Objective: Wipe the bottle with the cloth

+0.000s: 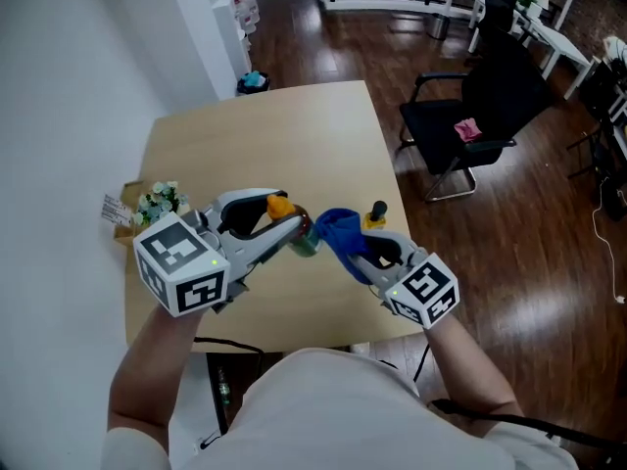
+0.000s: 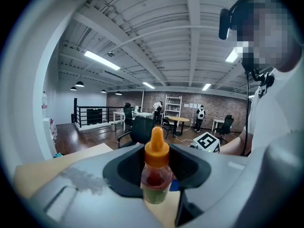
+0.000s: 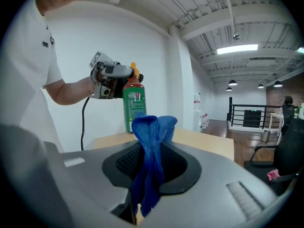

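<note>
My left gripper (image 1: 286, 229) is shut on a small sauce bottle (image 1: 294, 225) with an orange cap and a green label, held above the wooden table (image 1: 265, 135). In the left gripper view the bottle (image 2: 156, 172) stands between the jaws, cap pointing away. My right gripper (image 1: 359, 253) is shut on a blue cloth (image 1: 338, 228), whose bunched end touches the bottle's lower part. In the right gripper view the cloth (image 3: 151, 141) rises out of the jaws, and the bottle (image 3: 133, 103) stands upright just behind it in the left gripper (image 3: 111, 80).
A small bunch of flowers (image 1: 157, 202) and a cardboard box sit at the table's left edge, against the white wall. A black chair (image 1: 480, 116) with a pink rag (image 1: 467, 128) on its seat stands to the right on the wooden floor.
</note>
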### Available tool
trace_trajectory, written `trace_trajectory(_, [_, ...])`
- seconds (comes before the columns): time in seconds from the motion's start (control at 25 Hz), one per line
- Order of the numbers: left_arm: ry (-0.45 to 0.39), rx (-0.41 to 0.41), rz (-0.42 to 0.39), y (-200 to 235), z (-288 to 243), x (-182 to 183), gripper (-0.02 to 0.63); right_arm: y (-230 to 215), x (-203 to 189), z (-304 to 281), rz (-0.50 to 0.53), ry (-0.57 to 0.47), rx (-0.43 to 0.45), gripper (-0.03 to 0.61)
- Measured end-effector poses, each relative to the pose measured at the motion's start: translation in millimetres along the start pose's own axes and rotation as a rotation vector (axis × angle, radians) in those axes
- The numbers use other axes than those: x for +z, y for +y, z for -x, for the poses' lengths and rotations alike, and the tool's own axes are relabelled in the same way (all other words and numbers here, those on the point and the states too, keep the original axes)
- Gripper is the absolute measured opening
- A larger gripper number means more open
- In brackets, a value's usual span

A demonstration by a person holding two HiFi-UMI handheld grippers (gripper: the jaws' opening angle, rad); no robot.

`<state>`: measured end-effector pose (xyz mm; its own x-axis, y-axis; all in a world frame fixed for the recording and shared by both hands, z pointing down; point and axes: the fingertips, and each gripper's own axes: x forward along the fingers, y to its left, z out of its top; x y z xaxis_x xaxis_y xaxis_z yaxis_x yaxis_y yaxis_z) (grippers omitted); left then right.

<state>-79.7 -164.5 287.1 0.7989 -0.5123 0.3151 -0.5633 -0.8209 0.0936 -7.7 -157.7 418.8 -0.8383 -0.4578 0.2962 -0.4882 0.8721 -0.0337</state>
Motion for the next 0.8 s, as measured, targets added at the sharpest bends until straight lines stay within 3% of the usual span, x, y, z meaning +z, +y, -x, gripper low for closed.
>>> trace_trajectory(0.2, [0.033,0.027,0.007,4.4,-10.2,-7.3,0.158,0.6,26.3,23.8,0.036,-0.051,-0.014,0.092])
trace_trajectory(0.48, [0.052,0.053,0.021,8.5,-27.1,-17.6,0.158,28.1,90.9,48.0,0.194,-0.183,0.035,0.092])
trace_trajectory(0.8, [0.006,0.067,0.042,14.1,-25.1,-2.2,0.158,33.4,69.7,31.7,0.196,-0.115,0.053,0.092])
